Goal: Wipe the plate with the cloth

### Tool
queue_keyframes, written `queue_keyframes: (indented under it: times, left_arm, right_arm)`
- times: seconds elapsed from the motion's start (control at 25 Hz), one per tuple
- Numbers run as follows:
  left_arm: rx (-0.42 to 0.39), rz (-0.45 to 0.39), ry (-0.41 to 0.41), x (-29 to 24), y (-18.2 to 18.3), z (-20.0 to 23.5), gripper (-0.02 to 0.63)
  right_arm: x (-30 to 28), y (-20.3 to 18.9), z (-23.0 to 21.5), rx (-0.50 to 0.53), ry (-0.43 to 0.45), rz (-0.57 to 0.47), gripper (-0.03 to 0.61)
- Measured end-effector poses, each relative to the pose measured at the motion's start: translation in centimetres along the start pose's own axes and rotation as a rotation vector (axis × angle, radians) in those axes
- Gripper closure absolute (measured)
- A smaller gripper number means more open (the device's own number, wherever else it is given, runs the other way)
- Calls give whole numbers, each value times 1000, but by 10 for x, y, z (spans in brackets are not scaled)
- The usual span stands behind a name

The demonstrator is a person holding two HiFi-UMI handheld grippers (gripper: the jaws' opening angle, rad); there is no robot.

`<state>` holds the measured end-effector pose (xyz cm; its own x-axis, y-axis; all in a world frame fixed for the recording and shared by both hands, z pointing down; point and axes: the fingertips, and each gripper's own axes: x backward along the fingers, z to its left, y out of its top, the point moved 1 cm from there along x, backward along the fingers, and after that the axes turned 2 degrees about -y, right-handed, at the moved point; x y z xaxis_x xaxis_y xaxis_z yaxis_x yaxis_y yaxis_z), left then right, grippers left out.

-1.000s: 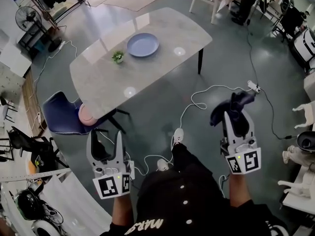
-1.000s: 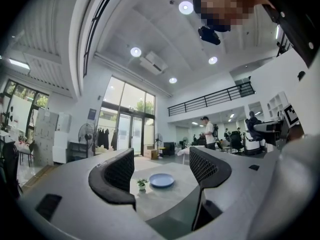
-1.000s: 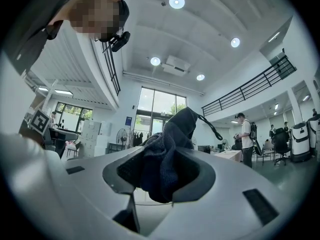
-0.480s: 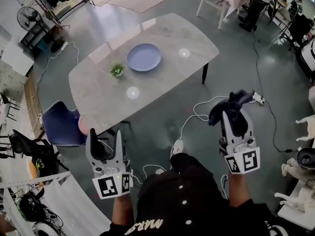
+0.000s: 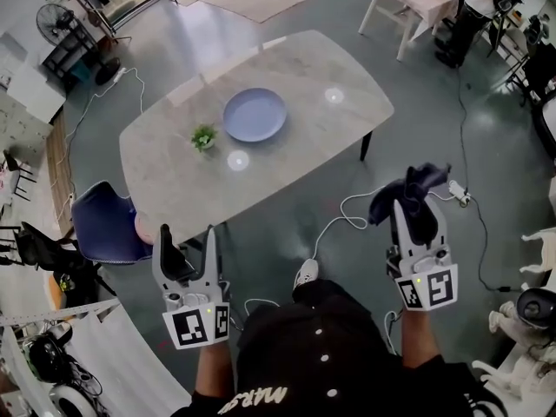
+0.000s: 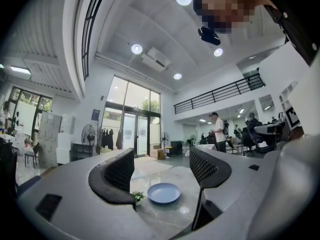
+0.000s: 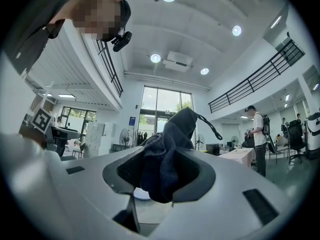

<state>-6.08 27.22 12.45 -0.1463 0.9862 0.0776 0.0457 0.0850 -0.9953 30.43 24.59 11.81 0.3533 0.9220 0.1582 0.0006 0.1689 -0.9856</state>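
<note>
**A:** Dark cloth, bunched up and pinched in the right gripper. The head view has it low over the floor, close to the person. Where is the plate?

**B:** The pale blue plate lies on the stone-look worktop, well apart from both grippers, with a small potted plant just beside it. The left gripper hangs near a blue chair, jaws spread and empty.

**A:** So I'd judge the step in hand is the approach, with no wiping yet.

**B:** Agreed. In the left gripper view the jaws stand wide apart with only air between them. The plate shows far off in that gap, and the plant sits at its left edge.

**A:** And the right gripper view?

**B:** The jaws are pressed onto the wad of cloth. It bulges above them, a thin loop hangs off the top, and a fold droops below. The pale sliver under that fold is probably the plate, but I can't be sure.

**A:** How would you do the step well?

**B:** I'd come in over the plate and lower the gripper until the drooping fold meets the plate before the hard jaws do. The worktop looks smooth, so the plate may slide, and the free left gripper could steady its rim.
</note>
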Motion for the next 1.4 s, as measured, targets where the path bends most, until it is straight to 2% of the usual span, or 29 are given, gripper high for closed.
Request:
queue_keyframes:
  times: [0.28,0.44,0.8,1.4]
  left_arm:
    - [11,-6,20,-34,4,-27,276]
    - [1,27,23,-37,-1,-28,270]
    - [14,41,38,-63,-19,-8,268]
    - [20,-5,20,-191,-20,69,268]
  right_arm:
    - [-28,-6,-28,0,55,-4,436]
    - [-32,-11,-32,-20,60,3,436]
    - [-70,-28,-28,-20,76,19,436]
    - [-222,-28,-17,21,90,-1,434]
